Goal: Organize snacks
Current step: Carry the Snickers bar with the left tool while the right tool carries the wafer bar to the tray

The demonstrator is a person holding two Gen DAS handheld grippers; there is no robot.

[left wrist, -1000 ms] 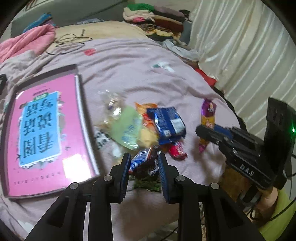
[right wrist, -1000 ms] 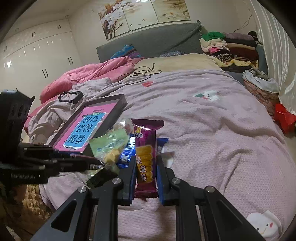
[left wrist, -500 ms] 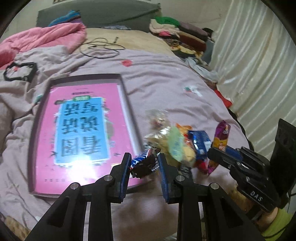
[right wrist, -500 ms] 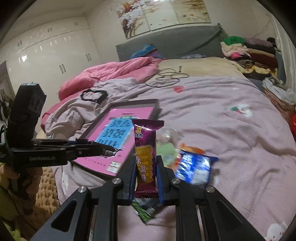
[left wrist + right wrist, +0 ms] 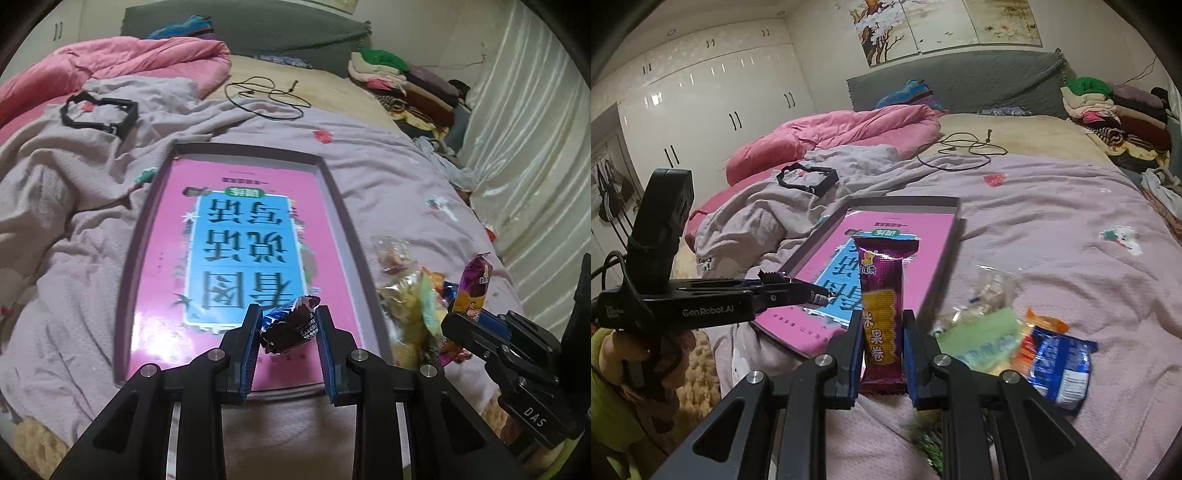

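My left gripper point(image 5: 286, 319) is shut on a small dark brown and blue snack packet point(image 5: 291, 325), held over the near end of a shallow grey tray point(image 5: 341, 206) lined with a pink and blue book cover. My right gripper point(image 5: 881, 325) is shut on a tall purple and yellow snack bar point(image 5: 882, 306), upright, just right of the tray point(image 5: 945, 258). In the left wrist view the right gripper point(image 5: 460, 319) shows at the right with the purple bar point(image 5: 474, 286). In the right wrist view the left gripper point(image 5: 812, 290) reaches over the tray. A pile of loose snacks point(image 5: 1027, 339) lies on the bed beside the tray.
The bed is covered by a mauve blanket point(image 5: 388, 166). A black frame point(image 5: 99, 112) and a black cable point(image 5: 266, 96) lie farther back. A pink quilt point(image 5: 831, 133) is bunched at the far left. Folded clothes point(image 5: 1108, 107) are stacked at the far right, near a curtain point(image 5: 524, 140).
Both grippers have swung left from the snack pile toward the tray, each keeping its snack. The left gripper's packet now hangs over the tray's near end.
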